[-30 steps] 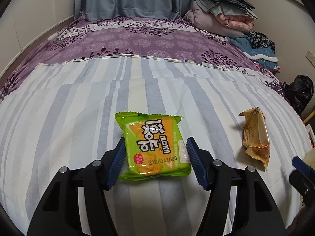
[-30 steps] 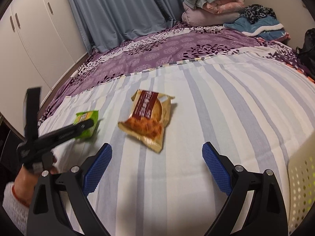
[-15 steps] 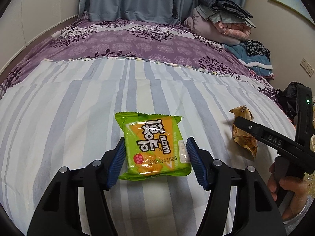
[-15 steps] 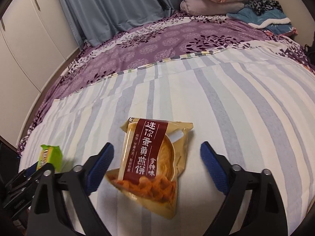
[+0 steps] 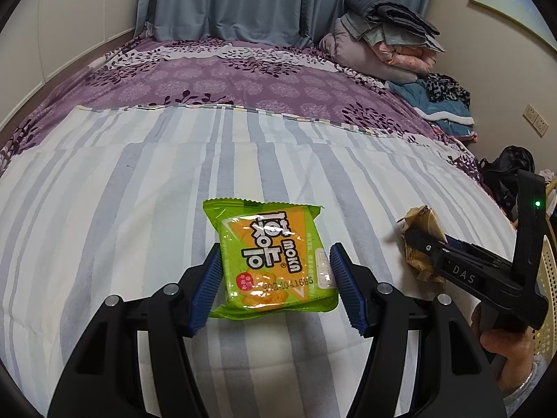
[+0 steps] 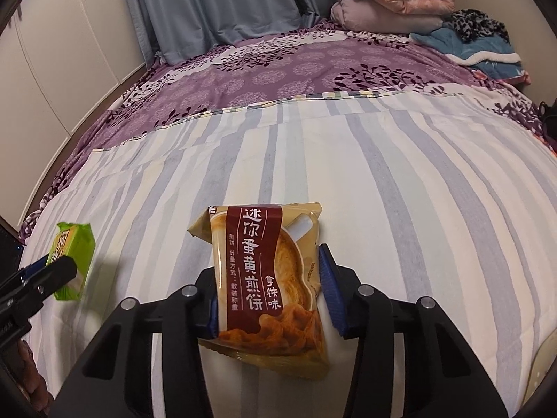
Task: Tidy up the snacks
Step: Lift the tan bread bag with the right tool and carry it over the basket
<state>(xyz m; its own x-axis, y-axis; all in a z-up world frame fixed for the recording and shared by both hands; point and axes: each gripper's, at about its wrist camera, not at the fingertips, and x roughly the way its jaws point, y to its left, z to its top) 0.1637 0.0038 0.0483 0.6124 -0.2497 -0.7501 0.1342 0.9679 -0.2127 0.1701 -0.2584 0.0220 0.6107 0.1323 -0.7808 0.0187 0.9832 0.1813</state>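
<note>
Your right gripper [image 6: 268, 292] hides the lower sides of the tan egg-biscuit packet [image 6: 268, 278], and the packet covers most of the left blue pad [image 6: 213, 317], so only a sliver of it shows. The basket [image 5: 546, 299] at the edge of your left view is cut off by the frame; only a strip of perforated rim is visible. Your left gripper [image 5: 275, 285] clamps the green cracker packet [image 5: 273, 261] by both sides above the striped sheet [image 5: 104, 216]. A second ago your right jaws stood wide with the tan packet lying ahead of them; now they pinch it on the sheet. The green packet's grip looks unchanged.
</note>
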